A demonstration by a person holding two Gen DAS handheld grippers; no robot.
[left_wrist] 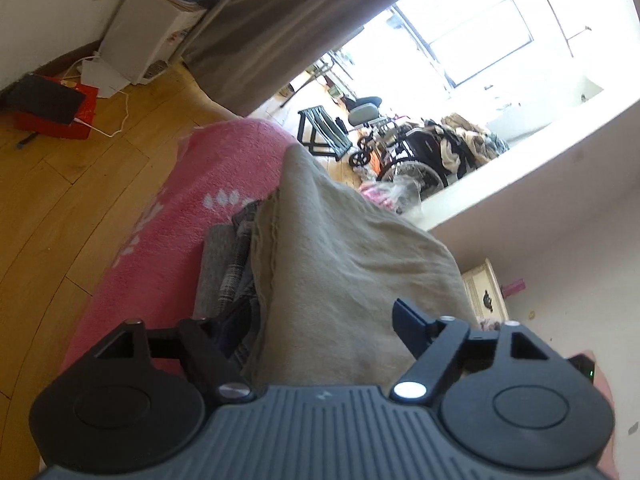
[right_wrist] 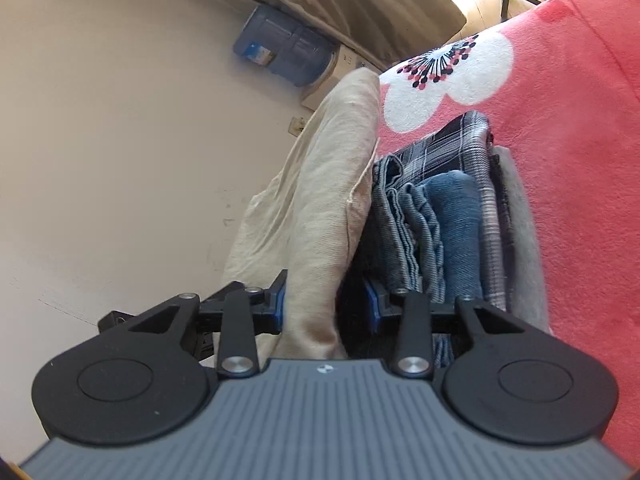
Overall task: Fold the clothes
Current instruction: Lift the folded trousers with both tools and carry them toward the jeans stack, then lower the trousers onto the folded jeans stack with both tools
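A: Left first. What has the left gripper (left_wrist: 320,320) got?

B: Its jaws are spread wide around the beige cloth (left_wrist: 340,272), which lies on the stack of folded clothes (left_wrist: 232,264) on the pink blanket (left_wrist: 168,208).

A: And the right gripper (right_wrist: 324,300)?

B: Jaws partly apart around a fold of that cloth; whether they pinch it, I can't tell. Square its edges to the stack's before easing off.
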